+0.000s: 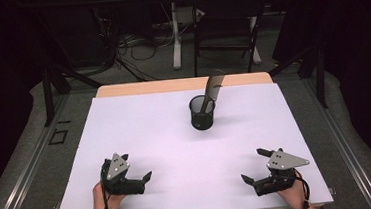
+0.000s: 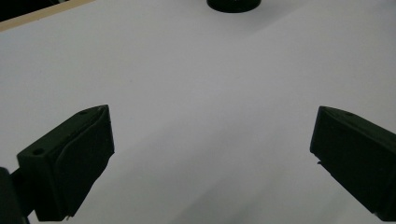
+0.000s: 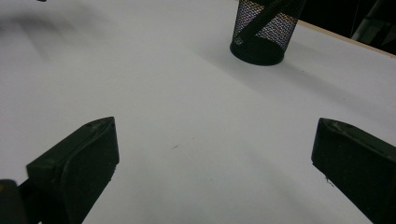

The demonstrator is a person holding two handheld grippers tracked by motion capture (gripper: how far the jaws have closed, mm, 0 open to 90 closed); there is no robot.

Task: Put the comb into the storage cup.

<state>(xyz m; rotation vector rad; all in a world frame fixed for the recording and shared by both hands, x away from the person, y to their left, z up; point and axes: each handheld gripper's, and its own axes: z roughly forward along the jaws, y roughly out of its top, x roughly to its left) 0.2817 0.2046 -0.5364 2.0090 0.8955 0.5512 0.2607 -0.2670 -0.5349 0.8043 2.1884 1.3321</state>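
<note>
Black wire-mesh metal cup (image 3: 264, 32) on smooth matt white tabletop (image 1: 150, 132)

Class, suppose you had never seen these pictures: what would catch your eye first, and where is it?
A black mesh cup stands alone toward the far middle of the white table, a dark flat tool leaning out of it. Near the front edge, the left gripper and right gripper rest open and empty.

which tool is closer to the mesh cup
The left tool looks slightly closer to the mesh cup; the right tool sits farther away.
</note>
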